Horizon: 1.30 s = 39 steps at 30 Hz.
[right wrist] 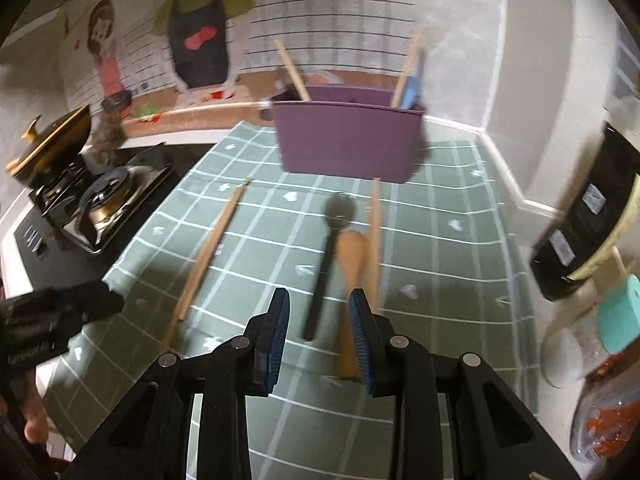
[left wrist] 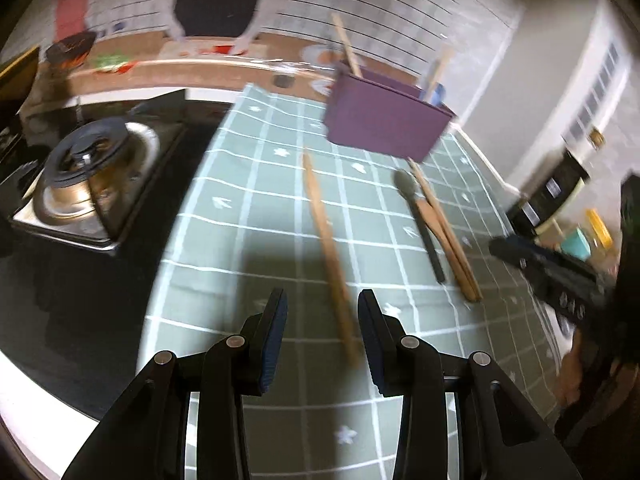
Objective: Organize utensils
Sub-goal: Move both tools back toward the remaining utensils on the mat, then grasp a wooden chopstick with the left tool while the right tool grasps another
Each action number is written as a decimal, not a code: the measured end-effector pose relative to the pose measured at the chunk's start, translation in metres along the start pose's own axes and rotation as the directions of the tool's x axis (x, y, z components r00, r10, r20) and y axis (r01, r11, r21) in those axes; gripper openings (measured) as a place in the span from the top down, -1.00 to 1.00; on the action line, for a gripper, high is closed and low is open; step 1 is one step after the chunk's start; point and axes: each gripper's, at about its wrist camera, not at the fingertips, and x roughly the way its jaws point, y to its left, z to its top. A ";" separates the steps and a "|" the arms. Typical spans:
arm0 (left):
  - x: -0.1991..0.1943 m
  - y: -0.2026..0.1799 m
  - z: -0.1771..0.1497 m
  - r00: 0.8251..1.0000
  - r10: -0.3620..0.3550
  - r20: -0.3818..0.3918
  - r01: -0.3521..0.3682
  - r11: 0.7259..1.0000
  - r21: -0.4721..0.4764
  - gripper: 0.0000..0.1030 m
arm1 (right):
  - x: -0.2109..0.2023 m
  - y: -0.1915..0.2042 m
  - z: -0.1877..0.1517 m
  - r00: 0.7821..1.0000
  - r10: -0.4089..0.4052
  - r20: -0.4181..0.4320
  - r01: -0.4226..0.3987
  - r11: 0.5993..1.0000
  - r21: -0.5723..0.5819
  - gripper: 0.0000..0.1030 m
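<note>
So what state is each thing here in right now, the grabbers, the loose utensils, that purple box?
Left gripper: open, holding nothing.
Right gripper: open, holding nothing.
Purple bin: upright on the checked cloth, several handles sticking out.
Lone wooden stick: lying flat, apart from the rest.
Black spoon: lying flat.
Wooden spoon: lying flat beside the black spoon.
Second wooden stick: lying flat against the wooden spoon.
</note>
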 end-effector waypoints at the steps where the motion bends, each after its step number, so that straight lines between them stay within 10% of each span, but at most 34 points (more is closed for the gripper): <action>1: 0.003 -0.007 -0.003 1.000 -0.005 -0.015 0.005 1.000 0.011 0.26 | -0.001 -0.004 0.000 1.000 -0.006 0.003 0.006 1.000 0.008 0.44; 10: 0.019 -0.033 -0.026 0.992 0.118 -0.042 -0.118 0.993 0.016 0.40 | -0.006 -0.025 -0.001 1.000 0.011 0.020 -0.012 0.999 0.048 0.46; 39: 0.012 -0.007 -0.023 0.990 0.141 0.018 -0.140 0.989 -0.037 0.87 | 0.003 0.018 -0.005 0.990 0.143 -0.013 -0.142 0.988 0.053 0.45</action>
